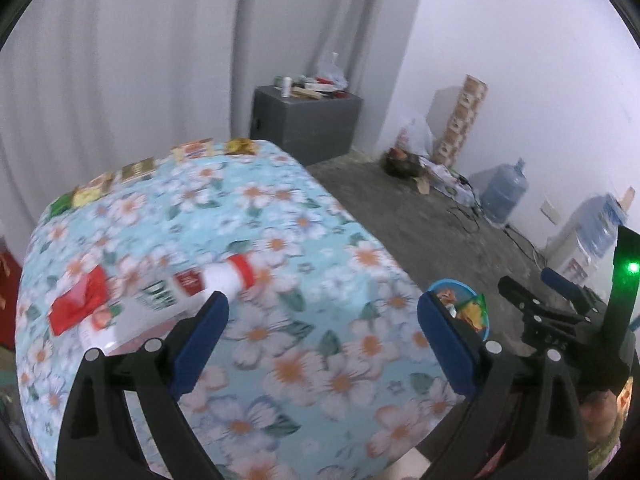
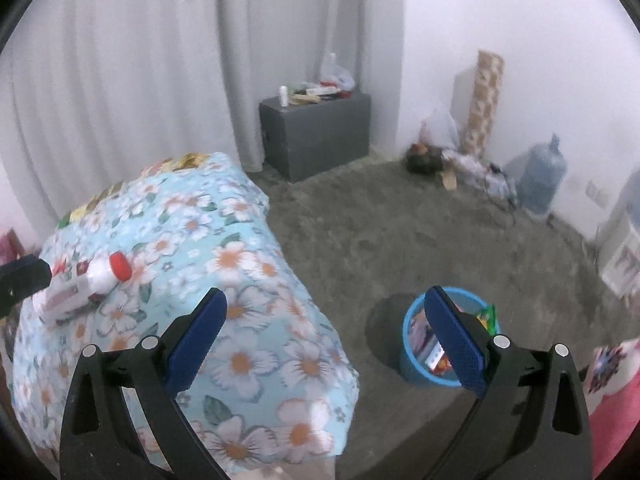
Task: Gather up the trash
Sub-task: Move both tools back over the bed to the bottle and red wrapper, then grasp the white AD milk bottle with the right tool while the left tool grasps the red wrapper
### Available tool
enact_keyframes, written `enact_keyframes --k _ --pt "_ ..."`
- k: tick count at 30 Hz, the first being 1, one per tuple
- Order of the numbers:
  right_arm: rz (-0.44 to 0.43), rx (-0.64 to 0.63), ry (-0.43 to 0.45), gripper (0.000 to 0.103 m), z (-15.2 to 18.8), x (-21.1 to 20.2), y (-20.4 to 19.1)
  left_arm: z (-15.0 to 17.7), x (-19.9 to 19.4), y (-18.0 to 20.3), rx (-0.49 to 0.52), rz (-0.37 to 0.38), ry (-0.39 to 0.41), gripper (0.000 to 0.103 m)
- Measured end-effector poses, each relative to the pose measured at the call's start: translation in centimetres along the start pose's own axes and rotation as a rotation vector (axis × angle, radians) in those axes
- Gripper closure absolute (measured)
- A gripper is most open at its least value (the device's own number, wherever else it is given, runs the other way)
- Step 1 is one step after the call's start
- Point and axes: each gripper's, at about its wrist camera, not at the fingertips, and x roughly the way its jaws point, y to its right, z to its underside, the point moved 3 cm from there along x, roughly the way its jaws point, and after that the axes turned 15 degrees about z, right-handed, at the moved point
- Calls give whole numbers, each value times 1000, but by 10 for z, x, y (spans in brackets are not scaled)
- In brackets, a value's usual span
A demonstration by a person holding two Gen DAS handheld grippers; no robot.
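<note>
Light-blue floral tablecloth, red-capped white bottle, blue bin.

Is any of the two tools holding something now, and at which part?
Nothing is held. The left tool is open above the table, close to the white bottle. The right tool is open and empty too.

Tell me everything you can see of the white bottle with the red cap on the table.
The white bottle looks plastic, with a red screw cap and a red-and-green printed label, blurred. It lies on its side on the floral tablecloth, cap pointing away toward the table's middle. A red wrapper lies beside it. The open left hand-held gripper is close, not gripping it.
</note>
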Motion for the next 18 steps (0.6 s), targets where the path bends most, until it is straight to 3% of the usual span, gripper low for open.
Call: enact_keyframes --k 5,11,18 --pt "-34 -73 11 8 3 -14 -33 9 -24 -26 -35 -30 38 9" --pt "-214 -59 -9 8 5 -20 -53 22 -56 -64 -90 -81 97 8" --pt "-267 -56 -41 8 10 -17 -81 52 -88 -118 -201 -161 136 8"
